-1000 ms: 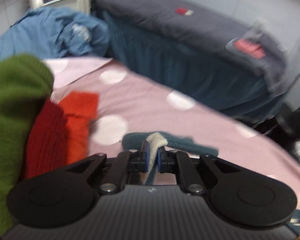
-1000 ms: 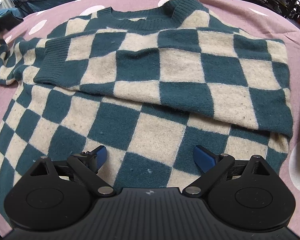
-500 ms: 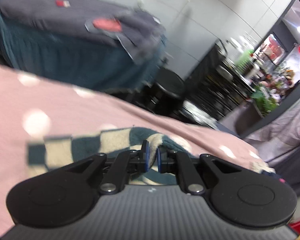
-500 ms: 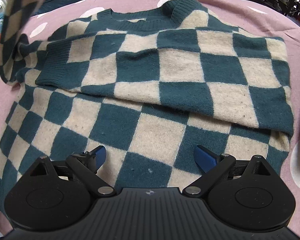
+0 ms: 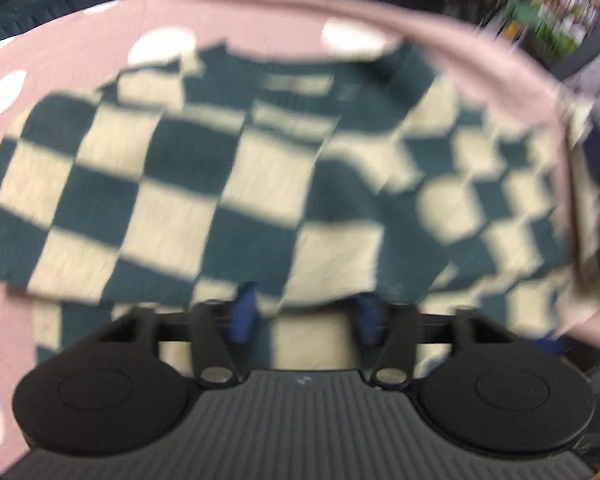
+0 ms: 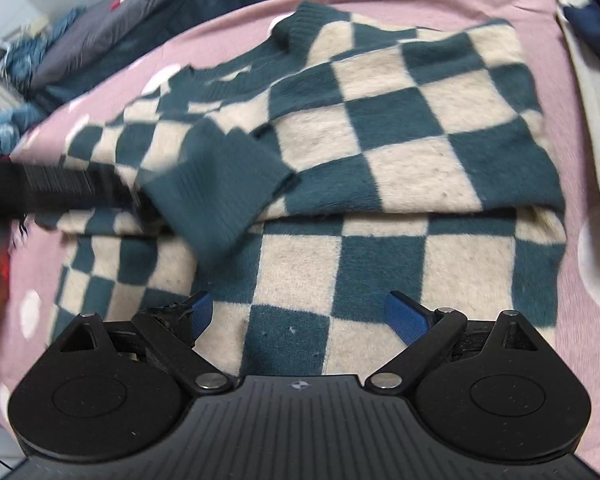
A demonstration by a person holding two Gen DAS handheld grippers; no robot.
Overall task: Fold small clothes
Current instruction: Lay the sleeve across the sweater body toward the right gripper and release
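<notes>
Left gripper [image 5: 306, 314] and right gripper [image 6: 300, 316], jaws apart.

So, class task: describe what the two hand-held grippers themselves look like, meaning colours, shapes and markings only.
Both look alike. The left hand-held gripper and the right hand-held gripper each have a dark grey ribbed body, two round black discs at the sides, angled black link arms with silver pivot pins, and blue finger pads. A small pale mark sits at the centre of each body's front edge. No cables or sleeves are visible.
</notes>
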